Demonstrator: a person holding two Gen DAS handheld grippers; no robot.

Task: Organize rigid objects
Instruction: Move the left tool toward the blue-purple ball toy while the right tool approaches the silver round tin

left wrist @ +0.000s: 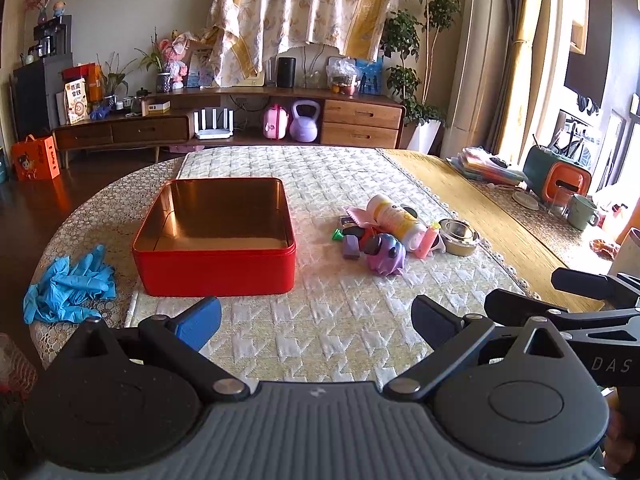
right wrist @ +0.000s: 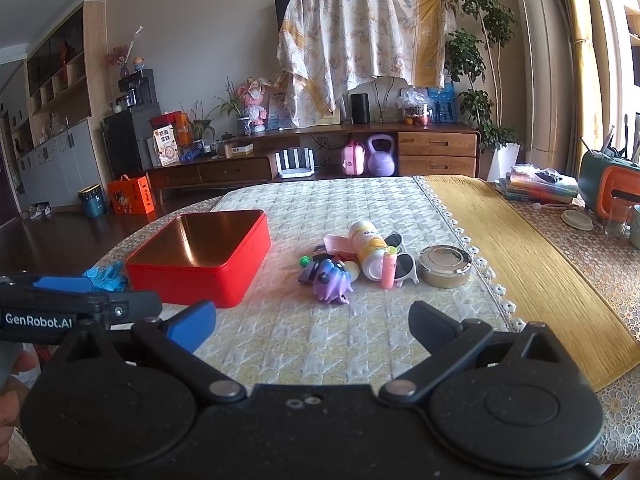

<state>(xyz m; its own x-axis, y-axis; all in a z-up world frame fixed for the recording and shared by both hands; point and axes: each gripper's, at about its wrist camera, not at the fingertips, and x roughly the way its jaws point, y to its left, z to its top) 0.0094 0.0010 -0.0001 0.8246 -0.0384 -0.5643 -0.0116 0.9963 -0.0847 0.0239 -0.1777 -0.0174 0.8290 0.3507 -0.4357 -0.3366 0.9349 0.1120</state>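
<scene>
An open, empty red tin box (left wrist: 214, 236) sits on the quilted cloth; it also shows in the right wrist view (right wrist: 200, 258). To its right lies a pile of small things: a purple toy figure (left wrist: 386, 258) (right wrist: 330, 278), a white and yellow bottle (left wrist: 396, 216) (right wrist: 370, 248), a pink tube (right wrist: 388, 270), white sunglasses (right wrist: 406, 268) and a round metal tin (left wrist: 460, 236) (right wrist: 446, 266). My left gripper (left wrist: 316, 322) is open and empty, near the box's front edge. My right gripper (right wrist: 312, 326) is open and empty, short of the pile.
Blue gloves (left wrist: 70, 284) lie at the table's left edge. A yellow runner (right wrist: 516, 248) covers the right side, with a cup (left wrist: 582, 212), an orange and green holder (left wrist: 560, 178) and stacked papers (right wrist: 536, 188) beyond. A wooden sideboard (left wrist: 240, 120) stands behind.
</scene>
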